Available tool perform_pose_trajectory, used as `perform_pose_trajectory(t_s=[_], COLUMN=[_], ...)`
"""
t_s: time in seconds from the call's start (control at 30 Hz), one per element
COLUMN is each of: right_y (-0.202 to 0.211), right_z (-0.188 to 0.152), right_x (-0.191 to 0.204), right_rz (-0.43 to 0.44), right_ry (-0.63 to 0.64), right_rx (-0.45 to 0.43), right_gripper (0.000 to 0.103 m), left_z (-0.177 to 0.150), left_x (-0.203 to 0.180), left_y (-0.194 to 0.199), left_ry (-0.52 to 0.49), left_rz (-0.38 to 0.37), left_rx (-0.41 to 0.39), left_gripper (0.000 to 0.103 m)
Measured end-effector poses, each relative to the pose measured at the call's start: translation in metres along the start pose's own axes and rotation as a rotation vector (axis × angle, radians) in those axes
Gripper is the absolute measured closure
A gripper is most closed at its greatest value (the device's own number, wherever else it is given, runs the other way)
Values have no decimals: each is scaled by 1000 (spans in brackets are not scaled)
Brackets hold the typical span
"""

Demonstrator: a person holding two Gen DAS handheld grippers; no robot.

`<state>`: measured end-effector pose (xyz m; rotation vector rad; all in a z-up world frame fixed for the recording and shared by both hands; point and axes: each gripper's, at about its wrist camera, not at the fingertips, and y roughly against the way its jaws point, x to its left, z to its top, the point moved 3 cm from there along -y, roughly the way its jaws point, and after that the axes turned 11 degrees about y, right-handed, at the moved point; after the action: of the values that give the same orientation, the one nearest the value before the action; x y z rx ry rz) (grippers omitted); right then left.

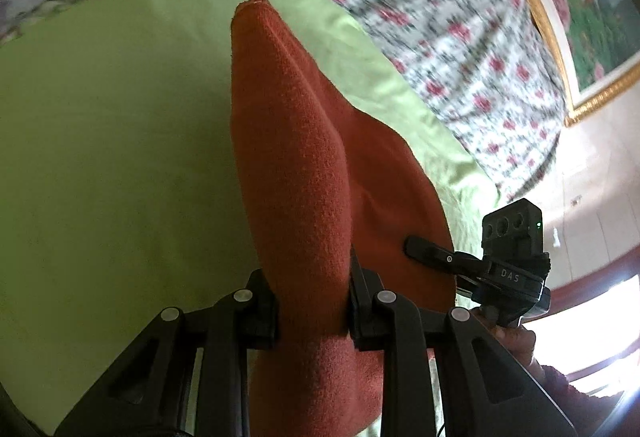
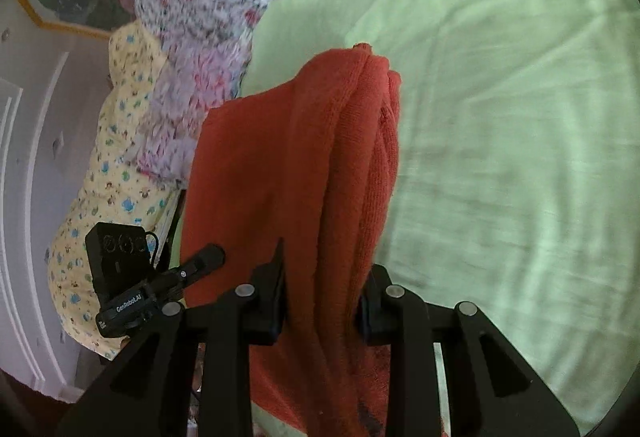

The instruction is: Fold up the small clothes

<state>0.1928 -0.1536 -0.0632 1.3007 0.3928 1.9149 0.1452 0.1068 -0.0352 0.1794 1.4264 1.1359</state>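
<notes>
Rust-red knit garment (image 1: 296,173) hangs bunched, clamped by both the left hand-held gripper (image 1: 312,301) and right hand-held gripper (image 2: 322,301) above the green bedsheet (image 1: 100,157), its folding evidently unfinished.

Black left tool (image 1: 312,301); silver rivets; "DAS" marking

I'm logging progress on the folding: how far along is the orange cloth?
Done: the orange cloth already hangs doubled in layers. In hand: left gripper and right gripper each clamp an edge, holding it above the green sheet. Left: laying it down flat and finishing the fold.
</notes>
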Motion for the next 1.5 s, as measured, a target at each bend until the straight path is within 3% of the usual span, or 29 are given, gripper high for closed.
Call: perform_pose_trajectory(t_s=[0.1,0.2,0.27,0.47,0.6,0.7,0.73,0.8,0.83,0.97,1.03,1.2,1.4,1.5], right_y=[-21,-36,-37,-27,-8,0,-2,-10,-16,-15,-20,-31,-16,10], right_z=[4,3,3,2,12,23,27,33,36,53,58,44,44,35], right_x=[3,-6,-11,-16,-8,-6,-6,-4,-2,21,22,-18,-13,-1], right_rz=[2,-56,-67,-111,-183,-183,-177,-181,-198,-165,-220,-282,-253,-244], right_ry=[10,0,-12,-39,-7,-7,-4,19,44,150,178,125,89,86], right_rx=[28,55,57,66,11,-48,-52,-38,-18,-70,-54,14,0,-38], right_gripper=[74,73,68,57,57,57,57,86,91,92,92,93,87,86], left_z=[4,4,3,4,15,28,30,34,35,34,34,32,24,7], left_x=[26,45,45,46,45,46,47,48,48,49,51,51,47,39], left_y=[-2,-8,-11,-8,5,3,1,-4,-6,-7,-10,-25,-10,9], left_ry=[46,97,96,88,67,88,93,89,86,55,43,3,24,-28], left_rz=[29,28,44,122,178,189,192,237,257,330,343,360,346,360], left_rx=[-2,16,14,11,-47,-68,-70,-82,-88,-119,-116,-94,-85,-88], left_gripper=[78,75,68,58,50,50,50,50,50,55,55,54,54,54])
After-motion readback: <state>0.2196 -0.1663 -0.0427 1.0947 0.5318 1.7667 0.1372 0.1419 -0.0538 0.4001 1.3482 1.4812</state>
